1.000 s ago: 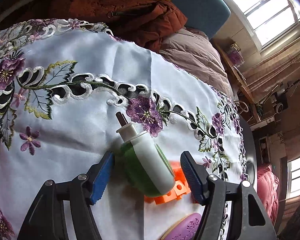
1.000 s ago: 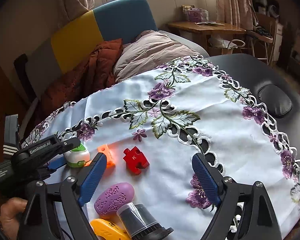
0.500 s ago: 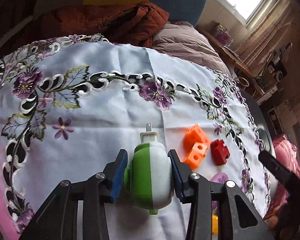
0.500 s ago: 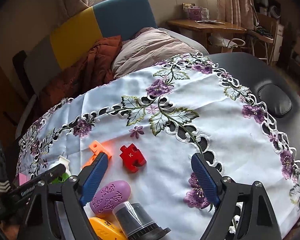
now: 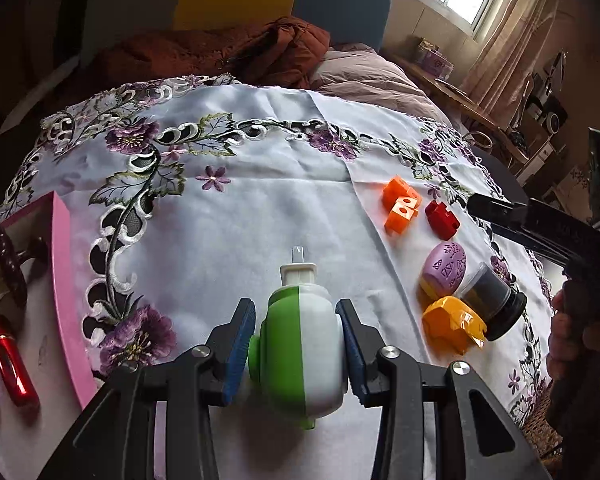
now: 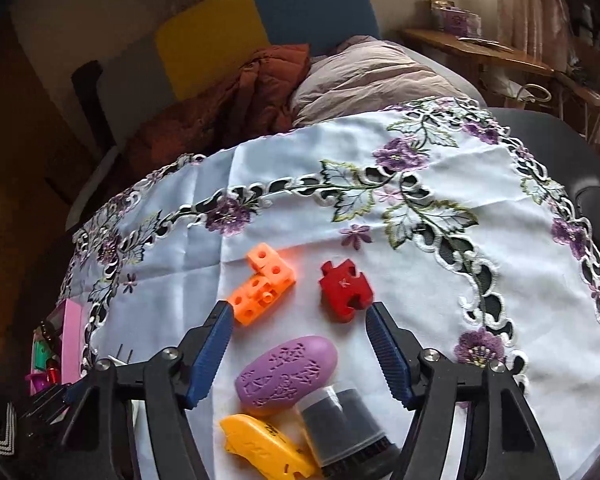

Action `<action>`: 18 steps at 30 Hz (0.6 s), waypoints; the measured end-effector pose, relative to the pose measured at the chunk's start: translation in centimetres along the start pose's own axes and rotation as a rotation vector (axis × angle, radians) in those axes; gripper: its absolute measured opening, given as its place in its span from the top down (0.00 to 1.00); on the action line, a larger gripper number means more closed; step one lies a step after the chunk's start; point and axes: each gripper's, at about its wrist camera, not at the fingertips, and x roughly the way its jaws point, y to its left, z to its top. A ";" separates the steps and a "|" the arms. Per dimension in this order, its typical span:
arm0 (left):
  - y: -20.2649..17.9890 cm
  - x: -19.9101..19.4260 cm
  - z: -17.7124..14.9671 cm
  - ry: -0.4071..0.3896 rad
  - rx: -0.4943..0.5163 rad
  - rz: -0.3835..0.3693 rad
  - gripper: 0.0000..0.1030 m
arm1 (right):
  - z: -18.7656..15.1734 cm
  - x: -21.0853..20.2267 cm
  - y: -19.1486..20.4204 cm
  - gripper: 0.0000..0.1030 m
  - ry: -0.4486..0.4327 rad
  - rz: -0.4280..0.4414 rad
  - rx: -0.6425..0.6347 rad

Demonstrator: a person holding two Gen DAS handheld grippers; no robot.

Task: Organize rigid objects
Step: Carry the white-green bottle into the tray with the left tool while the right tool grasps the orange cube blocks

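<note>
Plug-in diffuser (image 5: pixel 303 344), green and white, was clamped between the blue pads (image 5: pixel 239 350) of the left gripper (image 5: pixel 298 354) and carried above the embroidered tablecloth (image 5: pixel 260 216), near its left edge where a pink tray (image 5: pixel 66 280) was set. The right gripper (image 6: pixel 300 354) was seen closing, nothing yet pressed, around a purple oval piece (image 6: pixel 287 372); an orange block (image 6: pixel 262 284) and a red puzzle piece (image 6: pixel 345 290) were left just beyond its pads, a yellow piece (image 6: pixel 264 446) and a dark cap (image 6: pixel 346 428) nearer the cloth's front edge.

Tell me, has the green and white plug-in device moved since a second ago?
Yes. The left hand-held gripper has carried the green and white plug-in device away from the orange block, leftward toward the pink tray.
</note>
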 end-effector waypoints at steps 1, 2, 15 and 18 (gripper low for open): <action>0.1 -0.3 -0.3 -0.003 -0.001 0.000 0.59 | 0.2 0.3 0.5 0.35 0.008 0.008 -0.010; 0.2 -0.6 -0.5 -0.006 -0.001 -0.003 0.59 | 0.4 0.7 1.0 0.35 0.014 0.010 -0.020; 1.6 -3.9 -2.0 -0.058 -0.019 -0.021 0.59 | 1.9 9.3 4.2 0.72 0.163 -0.121 -0.141; 2.1 -4.7 -2.1 -0.073 -0.032 -0.025 0.59 | 1.8 9.3 4.6 0.74 0.184 -0.099 -0.168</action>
